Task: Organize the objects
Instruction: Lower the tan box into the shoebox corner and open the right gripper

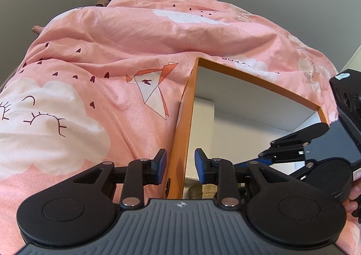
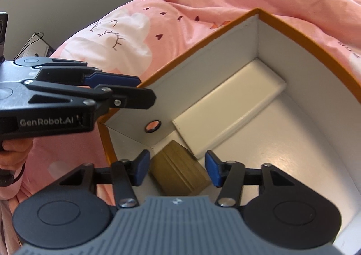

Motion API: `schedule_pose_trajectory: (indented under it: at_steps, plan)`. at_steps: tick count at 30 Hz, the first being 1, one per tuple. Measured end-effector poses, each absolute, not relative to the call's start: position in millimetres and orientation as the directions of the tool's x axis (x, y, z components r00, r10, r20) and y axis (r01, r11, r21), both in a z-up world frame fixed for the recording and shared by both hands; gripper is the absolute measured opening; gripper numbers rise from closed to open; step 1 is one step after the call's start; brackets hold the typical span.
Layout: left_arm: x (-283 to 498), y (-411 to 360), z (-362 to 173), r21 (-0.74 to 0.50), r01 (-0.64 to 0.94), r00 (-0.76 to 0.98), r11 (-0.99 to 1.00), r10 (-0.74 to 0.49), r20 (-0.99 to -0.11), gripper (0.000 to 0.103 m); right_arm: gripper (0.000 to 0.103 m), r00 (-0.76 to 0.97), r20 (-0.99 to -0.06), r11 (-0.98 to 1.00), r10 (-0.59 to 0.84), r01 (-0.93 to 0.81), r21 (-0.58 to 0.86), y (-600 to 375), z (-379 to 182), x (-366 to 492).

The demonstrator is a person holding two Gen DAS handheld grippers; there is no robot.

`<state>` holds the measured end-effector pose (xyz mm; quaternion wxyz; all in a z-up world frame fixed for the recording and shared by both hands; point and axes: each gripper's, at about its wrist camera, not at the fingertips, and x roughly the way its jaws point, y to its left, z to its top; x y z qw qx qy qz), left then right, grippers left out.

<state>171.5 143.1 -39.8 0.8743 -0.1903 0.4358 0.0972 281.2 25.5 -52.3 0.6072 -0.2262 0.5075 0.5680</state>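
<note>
Firstly, pink quilt (image 1: 94,56), spread beneath; orange box (image 1: 180,142), white-lined, upon it; cream case (image 2: 227,108) and tan block (image 2: 180,173) inside. Left gripper (image 1: 180,166) pinches box wall; right gripper (image 2: 177,170) spread around block.
</note>
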Motion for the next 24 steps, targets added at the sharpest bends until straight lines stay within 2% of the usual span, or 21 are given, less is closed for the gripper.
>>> schedule_pose_trajectory:
  at_steps: [5, 10, 15, 24]
  plan:
    - [171, 144, -39, -0.252, -0.333, 0.603, 0.908, 0.0, -0.798, 0.033, 0.022, -0.13, -0.88, 0.315, 0.457, -0.902, 0.296, 8, -47, 292]
    - [171, 146, -40, -0.258, -0.336, 0.6, 0.906, -0.005, -0.8, 0.033, 0.01, -0.119, -0.887, 0.415, 0.446, -0.85, 0.323, -11, -50, 305]
    - [173, 142, -42, -0.255, -0.328, 0.594, 0.909, -0.011, -0.804, 0.033, 0.008, -0.099, -0.913, 0.466, 0.395, -0.835, 0.292, -18, -64, 303]
    - [173, 139, -42, -0.254, -0.316, 0.592, 0.914, -0.019, -0.806, 0.031, 0.005, -0.147, -0.892, 0.411, 0.427, -0.847, 0.336, 3, -70, 287]
